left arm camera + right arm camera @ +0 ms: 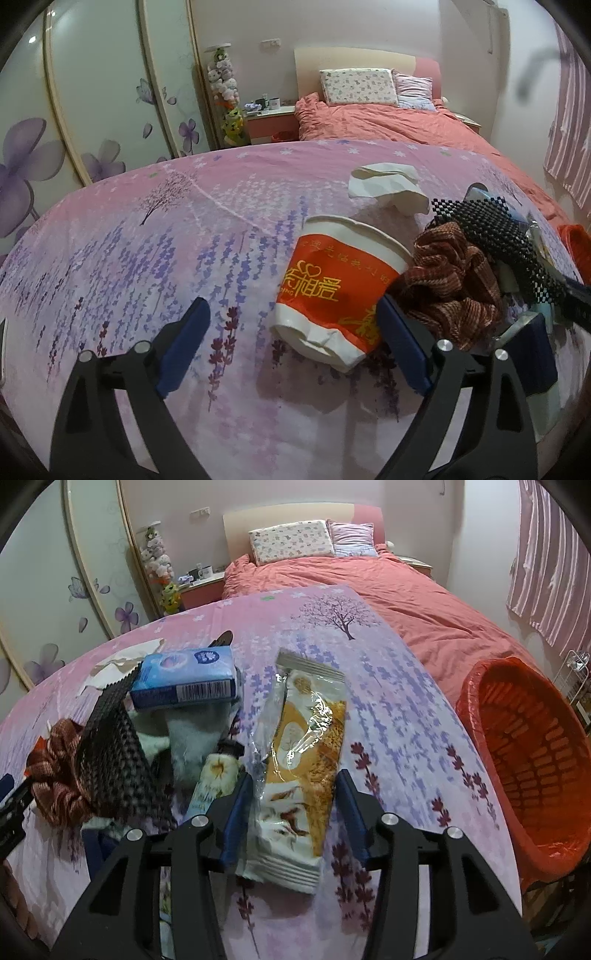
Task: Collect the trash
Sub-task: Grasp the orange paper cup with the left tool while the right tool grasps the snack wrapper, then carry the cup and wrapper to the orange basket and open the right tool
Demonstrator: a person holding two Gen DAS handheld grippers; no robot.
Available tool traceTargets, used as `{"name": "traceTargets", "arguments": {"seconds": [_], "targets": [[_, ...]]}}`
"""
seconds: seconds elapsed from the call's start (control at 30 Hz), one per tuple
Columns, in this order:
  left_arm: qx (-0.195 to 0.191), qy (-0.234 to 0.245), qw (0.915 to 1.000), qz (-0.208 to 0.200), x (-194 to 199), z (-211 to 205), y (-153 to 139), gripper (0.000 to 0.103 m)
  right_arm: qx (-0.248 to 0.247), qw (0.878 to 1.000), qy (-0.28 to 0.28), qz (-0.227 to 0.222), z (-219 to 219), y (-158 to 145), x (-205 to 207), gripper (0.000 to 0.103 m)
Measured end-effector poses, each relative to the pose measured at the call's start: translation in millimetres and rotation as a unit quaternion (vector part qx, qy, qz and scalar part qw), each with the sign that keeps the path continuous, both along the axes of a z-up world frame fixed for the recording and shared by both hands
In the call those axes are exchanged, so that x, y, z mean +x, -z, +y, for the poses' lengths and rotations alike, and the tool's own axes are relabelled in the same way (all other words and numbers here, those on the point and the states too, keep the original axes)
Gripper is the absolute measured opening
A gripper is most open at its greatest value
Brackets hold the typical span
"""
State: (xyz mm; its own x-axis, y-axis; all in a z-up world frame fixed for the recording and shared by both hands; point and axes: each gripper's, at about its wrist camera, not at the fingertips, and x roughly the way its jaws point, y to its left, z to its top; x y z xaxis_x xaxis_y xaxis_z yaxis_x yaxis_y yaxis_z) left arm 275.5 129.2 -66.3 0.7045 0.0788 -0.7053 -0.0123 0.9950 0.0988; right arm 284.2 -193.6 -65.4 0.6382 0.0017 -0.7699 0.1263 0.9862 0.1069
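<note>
Bedroom: a tabletop under a pink lavender-print cloth (155,236), a bed with a coral duvet (388,590) behind it, a floral wardrobe (74,110) on the left, and a red basket (535,753) just off the cloth's right edge. A crushed red-and-white paper cup (340,291) lies on its side, with a crumpled tissue (388,184) beyond it. The left tool (291,339) is spread wide, the cup between its pads and touching the right one. The right tool (295,812) straddles a yellow snack wrapper (303,760), pads close but not pressing. A blue tissue pack (184,679), a brown scrunchie (454,280) and a black mesh strip (114,746) are piled between the cup and the wrapper.
</note>
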Motion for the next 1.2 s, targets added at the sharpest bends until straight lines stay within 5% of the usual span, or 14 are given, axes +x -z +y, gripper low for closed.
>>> {"name": "traceTargets", "arguments": {"seconds": [0.33, 0.43, 0.87, 1.2], "targets": [[0.006, 0.021, 0.9996, 0.018, 23.6, -16.2, 8.3, 0.089, 0.009, 1.0, -0.007, -0.001, -1.4, 3.0, 5.3, 0.049], [-0.008, 0.012, 0.9996, 0.026, 31.9, -11.3, 10.2, 0.076, 0.007, 1.0, -0.008, -0.001, -0.7, 3.9, 7.2, 0.05], [-0.006, -0.003, 0.9996, 0.028, 41.4, 6.8, 10.6, 0.081, 0.015, 1.0, -0.011, -0.002, -7.4, 4.0, 18.3, 0.05], [-0.028, -0.006, 0.9991, 0.032, 45.5, 13.5, 12.1, 0.081, 0.032, 0.999, -0.006, -0.007, -16.4, 8.5, 18.3, 0.039]]}}
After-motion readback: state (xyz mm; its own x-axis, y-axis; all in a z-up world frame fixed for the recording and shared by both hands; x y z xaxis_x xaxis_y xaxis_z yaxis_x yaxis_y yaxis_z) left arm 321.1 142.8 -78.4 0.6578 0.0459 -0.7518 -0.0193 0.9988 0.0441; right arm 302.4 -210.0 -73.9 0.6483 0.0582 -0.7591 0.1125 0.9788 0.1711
